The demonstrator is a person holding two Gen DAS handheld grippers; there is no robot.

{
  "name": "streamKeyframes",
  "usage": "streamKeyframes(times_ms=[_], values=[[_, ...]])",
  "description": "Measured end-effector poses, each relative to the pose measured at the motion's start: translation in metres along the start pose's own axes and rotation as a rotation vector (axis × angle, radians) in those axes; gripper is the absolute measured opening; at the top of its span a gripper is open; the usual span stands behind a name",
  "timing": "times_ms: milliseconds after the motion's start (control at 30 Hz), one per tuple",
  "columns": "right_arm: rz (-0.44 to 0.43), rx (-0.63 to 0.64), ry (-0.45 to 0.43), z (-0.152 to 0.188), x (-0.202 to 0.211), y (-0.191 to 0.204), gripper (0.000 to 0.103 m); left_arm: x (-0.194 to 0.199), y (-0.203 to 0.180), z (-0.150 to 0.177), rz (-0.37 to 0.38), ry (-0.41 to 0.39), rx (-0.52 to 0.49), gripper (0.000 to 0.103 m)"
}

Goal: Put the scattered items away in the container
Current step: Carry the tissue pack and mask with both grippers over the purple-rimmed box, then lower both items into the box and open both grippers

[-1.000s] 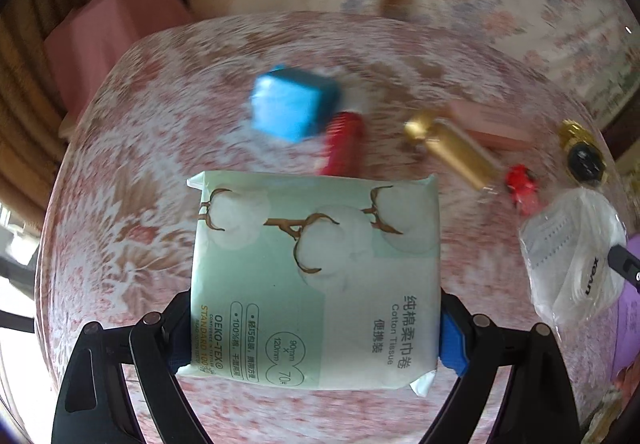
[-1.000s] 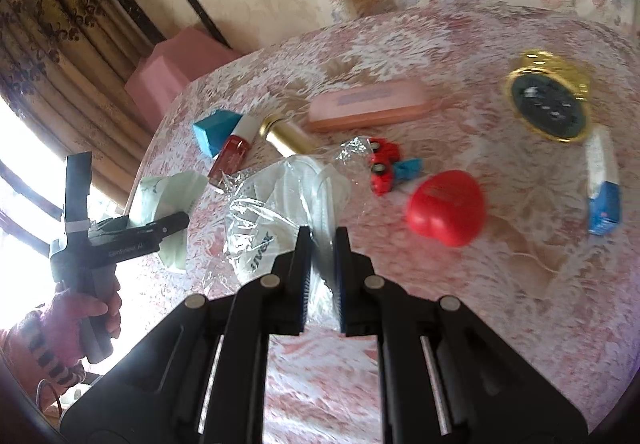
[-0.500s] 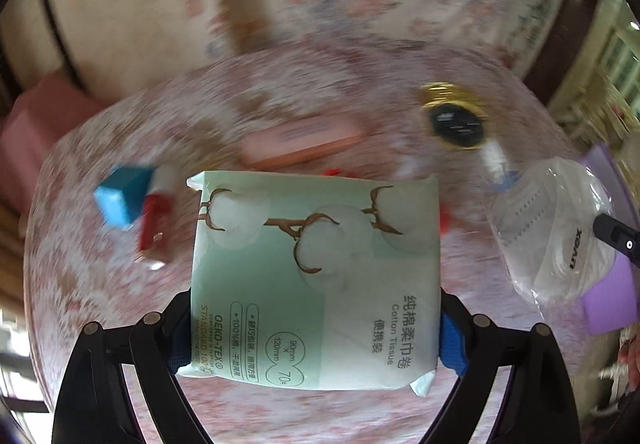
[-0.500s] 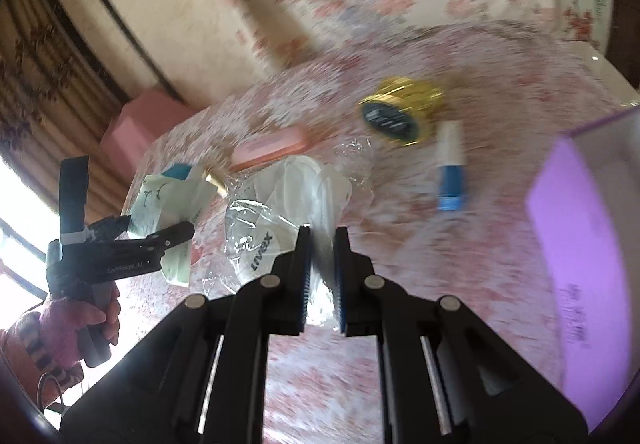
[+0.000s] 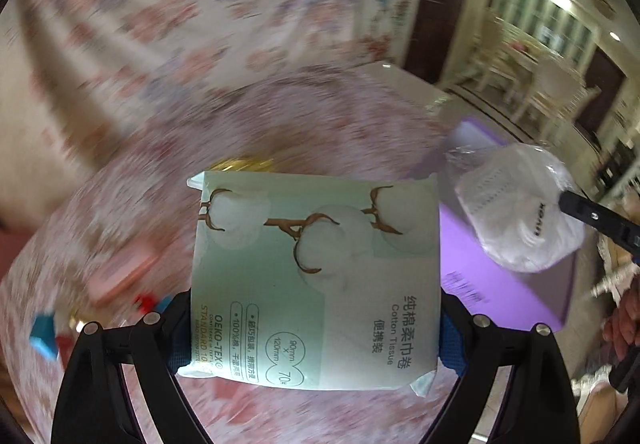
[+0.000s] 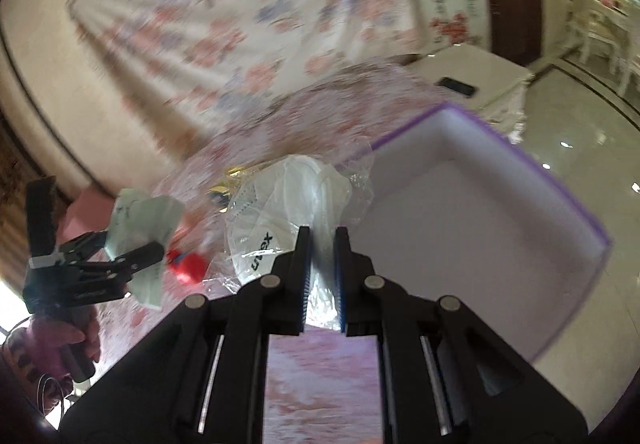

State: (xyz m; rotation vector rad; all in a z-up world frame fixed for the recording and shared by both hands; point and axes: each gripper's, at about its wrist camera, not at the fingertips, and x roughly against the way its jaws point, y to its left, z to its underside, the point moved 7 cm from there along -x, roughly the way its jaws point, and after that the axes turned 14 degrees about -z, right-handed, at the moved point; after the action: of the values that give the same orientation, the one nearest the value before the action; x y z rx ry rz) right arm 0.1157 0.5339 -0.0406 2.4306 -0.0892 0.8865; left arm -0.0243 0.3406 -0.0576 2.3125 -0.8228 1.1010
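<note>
My left gripper is shut on a pale green cotton tissue pack and holds it above the table. It also shows in the right wrist view, held by the left gripper. My right gripper is shut on a bagged white face mask, held at the near edge of the open purple box. The mask hangs over the purple box in the left wrist view.
On the pink floral tablecloth lie a pink case, a blue block, small red items and a gold round item. A red heart shape lies below the mask. A white side table stands behind the box.
Both grippers have swung to the right with their loads. The purple box has come fully into view, and the mask now hangs at its edge.
</note>
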Motion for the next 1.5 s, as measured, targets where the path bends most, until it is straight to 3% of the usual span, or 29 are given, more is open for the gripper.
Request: streamKeyframes(times_ms=[133, 367, 667, 900, 1133, 1333, 1500], values=[[0.062, -0.030, 0.016, -0.011, 0.011, -0.042, 0.013, 0.001, -0.057, -0.025, 0.053, -0.022, -0.089, 0.093], [0.147, 0.026, 0.130, -0.029, 0.001, -0.098, 0.013, -0.006, -0.141, -0.051, 0.123, -0.026, -0.217, 0.093], [0.112, 0.089, 0.346, -0.029, -0.052, -0.142, 0.013, -0.044, -0.206, -0.039, 0.149, 0.060, -0.386, 0.093], [0.060, 0.157, 0.450, -0.036, -0.094, -0.154, 0.013, -0.082, -0.221, -0.021, 0.159, 0.172, -0.488, 0.093], [0.056, 0.209, 0.503, -0.046, -0.134, -0.167, 0.013, -0.108, -0.229, -0.018, 0.137, 0.229, -0.569, 0.093], [0.067, 0.215, 0.506, -0.045, -0.148, -0.170, 0.013, -0.136, -0.222, -0.013, 0.083, 0.301, -0.611, 0.093], [0.077, 0.223, 0.508, -0.043, -0.160, -0.172, 0.013, -0.142, -0.223, -0.009, 0.012, 0.287, -0.675, 0.094]])
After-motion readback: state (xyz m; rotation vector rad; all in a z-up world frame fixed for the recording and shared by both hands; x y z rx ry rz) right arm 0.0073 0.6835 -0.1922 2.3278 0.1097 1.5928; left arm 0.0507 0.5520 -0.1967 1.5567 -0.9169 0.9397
